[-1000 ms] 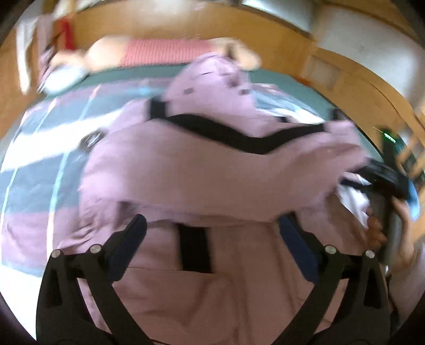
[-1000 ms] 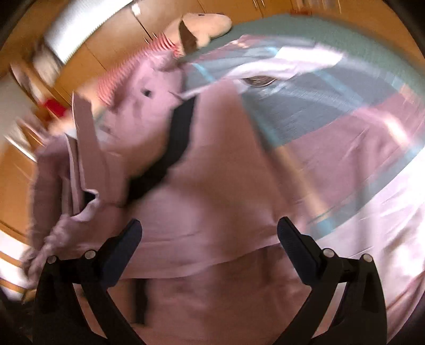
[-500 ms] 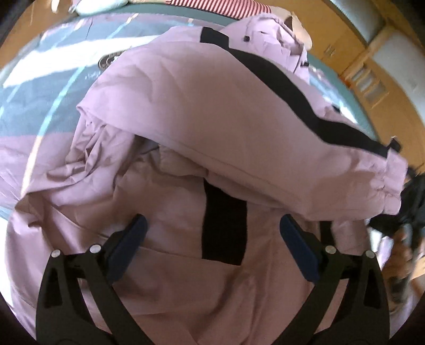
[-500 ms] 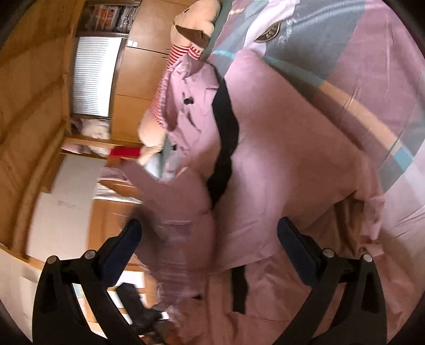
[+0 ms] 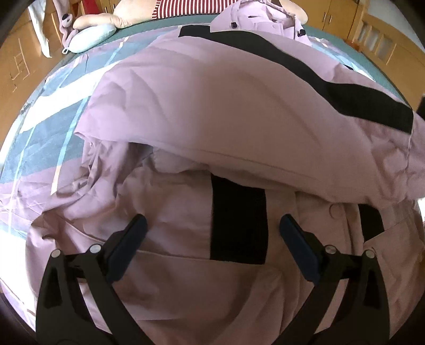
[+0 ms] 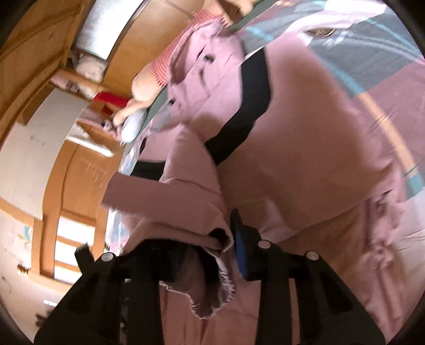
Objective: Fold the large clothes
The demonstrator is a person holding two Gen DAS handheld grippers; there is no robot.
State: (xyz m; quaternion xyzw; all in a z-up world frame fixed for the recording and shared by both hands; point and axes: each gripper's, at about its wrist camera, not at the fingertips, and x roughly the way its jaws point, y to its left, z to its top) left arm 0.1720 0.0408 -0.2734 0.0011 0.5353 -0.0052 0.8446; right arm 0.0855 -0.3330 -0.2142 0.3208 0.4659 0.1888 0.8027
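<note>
A large pink jacket (image 5: pixel 225 111) with black stripes lies spread on the bed; one sleeve is folded across its body. My left gripper (image 5: pixel 211 238) is open and empty, hovering just above the jacket's lower front by a black patch (image 5: pixel 237 220). My right gripper (image 6: pixel 225 238) is shut on the cuff of the jacket's sleeve (image 6: pixel 186 185) and holds it lifted off the jacket body (image 6: pixel 305 148). The left finger of the right gripper is hidden under the cloth.
The bed has a striped pink, grey and white cover (image 5: pixel 53 111). A plush toy in a red-striped top (image 5: pixel 148 13) and a pale blue pillow (image 5: pixel 90 39) lie at the head. Wooden cupboards (image 6: pixel 53 31) surround the bed.
My right gripper has closed on the sleeve cuff and lifted it; it was open before. My left gripper stays open and has drifted slightly over the jacket.
</note>
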